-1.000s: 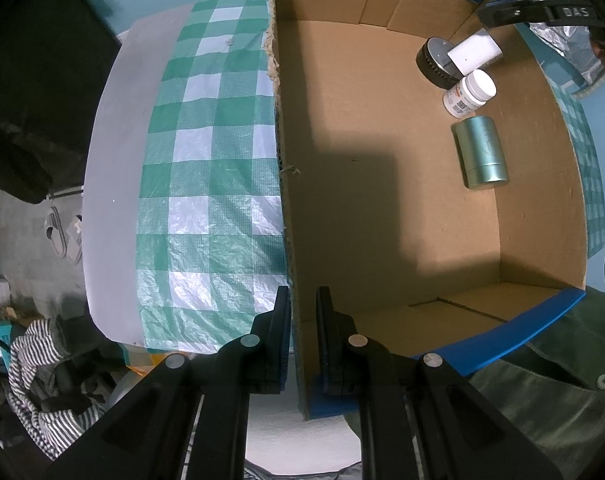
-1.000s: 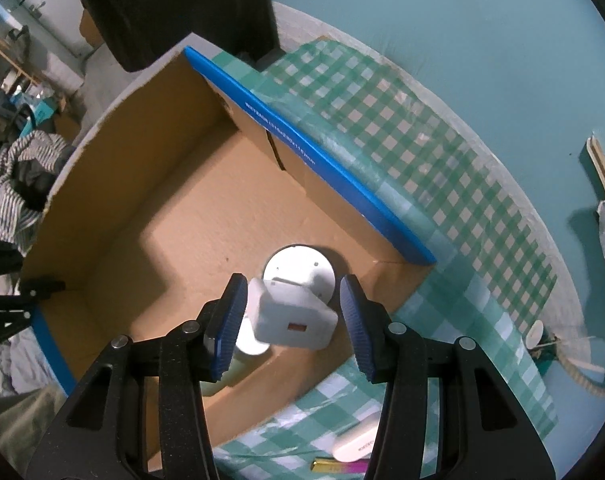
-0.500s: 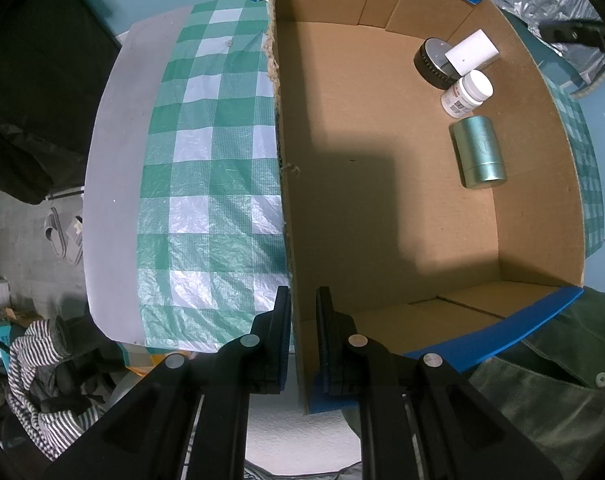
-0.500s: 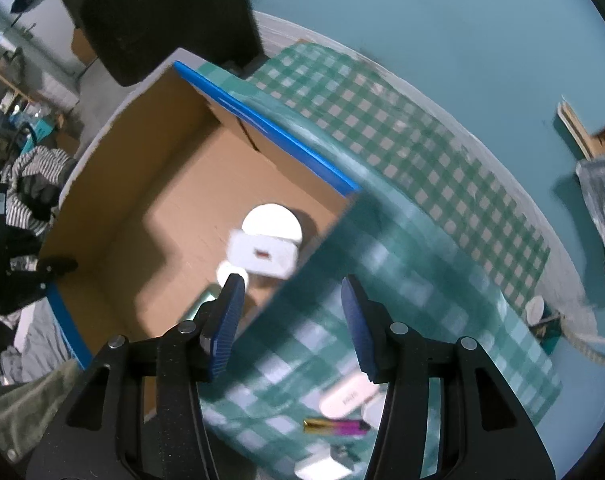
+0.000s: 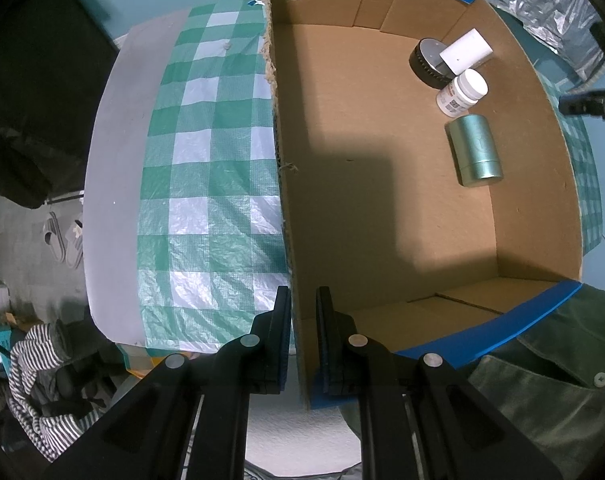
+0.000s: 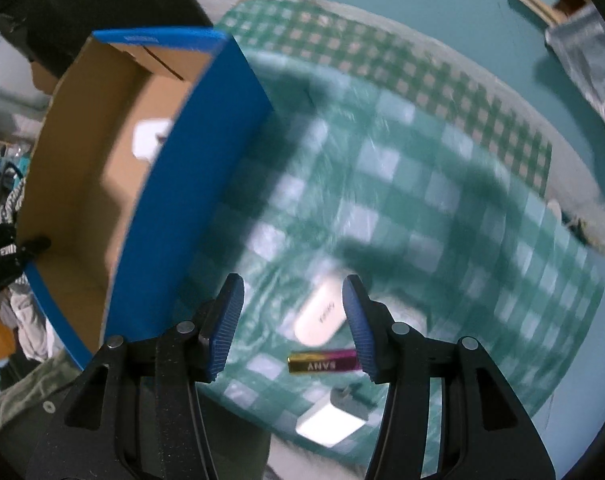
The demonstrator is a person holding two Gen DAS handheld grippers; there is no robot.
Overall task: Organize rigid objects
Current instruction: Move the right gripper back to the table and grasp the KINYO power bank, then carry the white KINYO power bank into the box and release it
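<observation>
White rounded plastic case lies on the green-check tablecloth near its front edge, betw your R gripper's spread, empty fingers. Step: next pickup. Lower, clamp it. L gripper pinches the brown cardboard box's wall.

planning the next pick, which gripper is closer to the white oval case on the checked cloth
Right. The right gripper hangs open just over the white oval case, fingers either side. The left gripper is clamped on the cardboard box wall, across the box.
</observation>
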